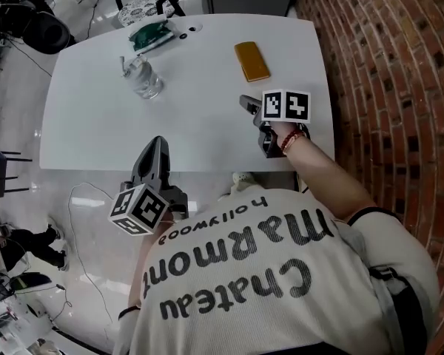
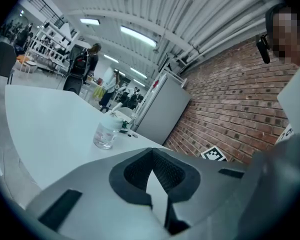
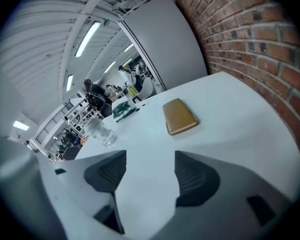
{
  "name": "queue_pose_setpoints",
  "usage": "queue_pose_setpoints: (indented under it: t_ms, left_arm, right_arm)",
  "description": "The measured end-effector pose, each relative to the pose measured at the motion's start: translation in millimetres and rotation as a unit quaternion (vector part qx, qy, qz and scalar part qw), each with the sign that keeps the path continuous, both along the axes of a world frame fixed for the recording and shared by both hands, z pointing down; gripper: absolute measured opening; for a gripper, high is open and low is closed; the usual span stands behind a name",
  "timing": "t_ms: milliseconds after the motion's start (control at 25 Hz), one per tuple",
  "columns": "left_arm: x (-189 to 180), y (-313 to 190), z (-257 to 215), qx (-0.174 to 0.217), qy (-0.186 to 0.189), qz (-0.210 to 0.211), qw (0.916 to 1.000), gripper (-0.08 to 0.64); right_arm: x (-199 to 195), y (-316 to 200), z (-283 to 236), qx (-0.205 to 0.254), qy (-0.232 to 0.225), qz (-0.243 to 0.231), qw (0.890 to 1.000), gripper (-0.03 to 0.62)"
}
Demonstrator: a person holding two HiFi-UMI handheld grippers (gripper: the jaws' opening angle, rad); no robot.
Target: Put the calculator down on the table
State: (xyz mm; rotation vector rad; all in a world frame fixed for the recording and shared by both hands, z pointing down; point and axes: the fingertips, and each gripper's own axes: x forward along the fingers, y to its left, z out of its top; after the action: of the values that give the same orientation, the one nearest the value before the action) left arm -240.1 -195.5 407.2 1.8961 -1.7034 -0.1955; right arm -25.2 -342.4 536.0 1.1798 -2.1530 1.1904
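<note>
1. Placement looks finished: the flat, gold-yellow rectangular calculator (image 1: 251, 61) lies face-down or blank-side up on the white counter (image 1: 207, 128), with nothing touching it.
2. Right gripper (image 1: 249, 105) sits on the near side of the calculator, apart from it, toward the counter's brick-wall edge. In the right gripper view its jaws stand spread, with only bare counter between the ribbed pads and the calculator (image 3: 179, 116) ahead of them.
3. Left gripper (image 1: 157, 142) hangs at the counter's near edge, well apart from the calculator on the side away from the wall. Its jaws are pressed together at the tips and pinch nothing.
4. Clear glass cup (image 1: 143, 80) stands well apart from the calculator, further from the wall, out of the way.
5. Step in hand, as I judge it, is the retreat after release, since the calculator rests flat and free.
6. Next move calls for drawing the right gripper back clear without brushing the calculator, keeping the jaws apart so nothing drags.
</note>
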Motion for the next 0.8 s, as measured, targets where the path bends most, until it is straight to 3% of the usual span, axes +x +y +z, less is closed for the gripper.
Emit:
queue_pose_setpoints:
  t_ms: [160, 320, 440, 800]
  left_arm:
    - [5, 4, -6, 0.011, 0.003, 0.014, 0.9998, 0.0]
    - [8, 11, -12, 0.025, 0.005, 0.027, 0.9993, 0.0]
    - [9, 21, -14, 0.031, 0.006, 0.032, 0.999, 0.0]
    - [10, 51, -33, 0.056, -0.003, 0.048, 0.9972, 0.0]
  right_arm:
    - [-23, 31, -25, -0.007, -0.063, 0.004, 0.998, 0.282]
    - [-43, 54, -58, 0.017, -0.115, 0.006, 0.993, 0.257]
    - [-56, 70, -85, 0.052, -0.144, -0.007, 0.988, 0.25]
    - [-74, 114, -154, 0.184, -0.171, -0.046, 0.967, 0.2]
